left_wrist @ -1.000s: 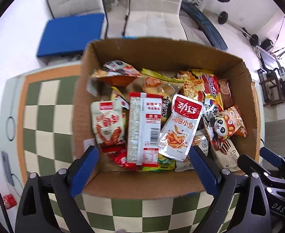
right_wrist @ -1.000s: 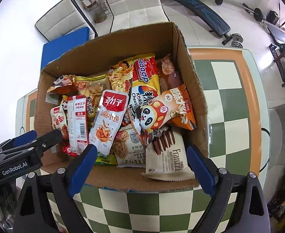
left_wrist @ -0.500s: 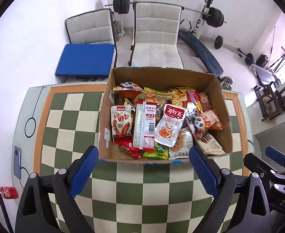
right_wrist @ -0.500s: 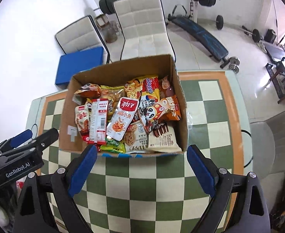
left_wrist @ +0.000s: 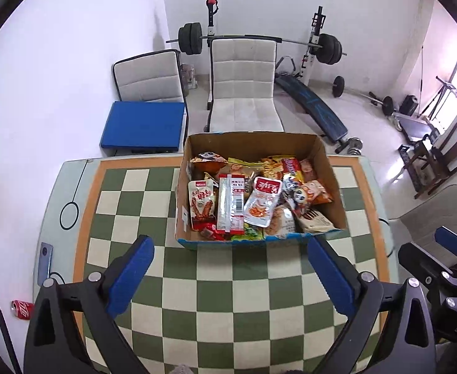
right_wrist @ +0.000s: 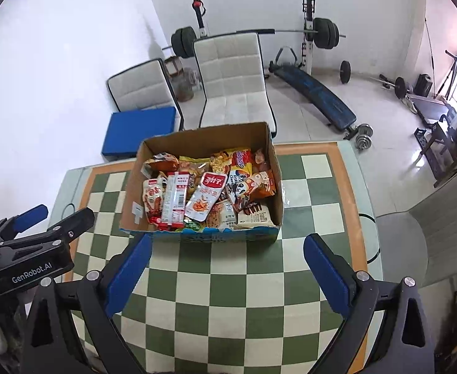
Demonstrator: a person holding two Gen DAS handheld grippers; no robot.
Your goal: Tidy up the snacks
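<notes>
2 grippers, left (left_wrist: 230, 265) and right (right_wrist: 226, 257), hover with jaws spread above the snack-filled cardboard box (left_wrist: 328, 168).

1. Left gripper (left_wrist: 230, 257): black angular frame, blue pads (left_wrist: 128, 272), silver screws.
2. Right gripper (right_wrist: 226, 255): matching black frame, blue pads (right_wrist: 329, 272), silver screws.
3. White "GenRobot.AI" lettering marks the left gripper's black body.

You had one box (left_wrist: 256, 146) full of snack packs (left_wrist: 261, 201), too many to count, three chairs (left_wrist: 244, 93), and one red can (left_wrist: 21, 308).
</notes>
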